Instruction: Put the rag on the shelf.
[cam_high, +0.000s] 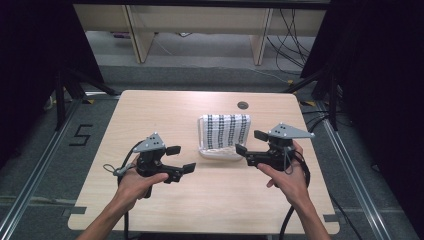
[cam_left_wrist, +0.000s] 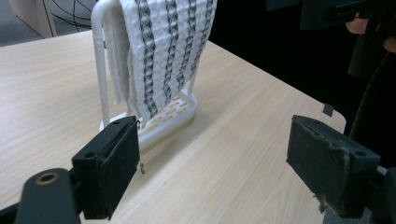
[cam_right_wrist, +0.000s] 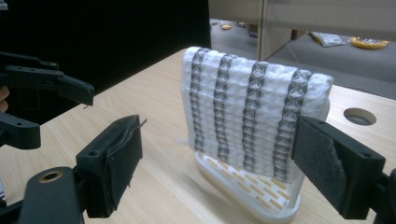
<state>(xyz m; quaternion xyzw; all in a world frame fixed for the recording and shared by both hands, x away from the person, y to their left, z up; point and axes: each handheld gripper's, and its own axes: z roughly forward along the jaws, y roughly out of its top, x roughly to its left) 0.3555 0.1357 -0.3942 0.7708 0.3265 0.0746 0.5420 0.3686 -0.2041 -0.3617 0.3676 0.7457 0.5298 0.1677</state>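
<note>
A white cloth with dark grey stripes (cam_high: 226, 131) hangs folded over a small white rack (cam_high: 220, 153) in the middle of the wooden table (cam_high: 165, 107). My left gripper (cam_high: 181, 159) is held to the left of the rack, open and empty, jaws pointing right at it. My right gripper (cam_high: 251, 142) is just right of the rack, open and empty, its near jaw close to the rack's base. In the left gripper view the cloth (cam_left_wrist: 161, 44) and rack (cam_left_wrist: 163, 119) stand ahead. The right gripper view has the cloth (cam_right_wrist: 252, 109) between the spread jaws, and the left gripper (cam_right_wrist: 42, 102) at far left.
A round cable hole (cam_high: 243, 105) lies in the table behind the rack. Black curtains flank the table, with stand legs (cam_high: 70, 87) on the floor at both sides. The near half of the table is bare wood.
</note>
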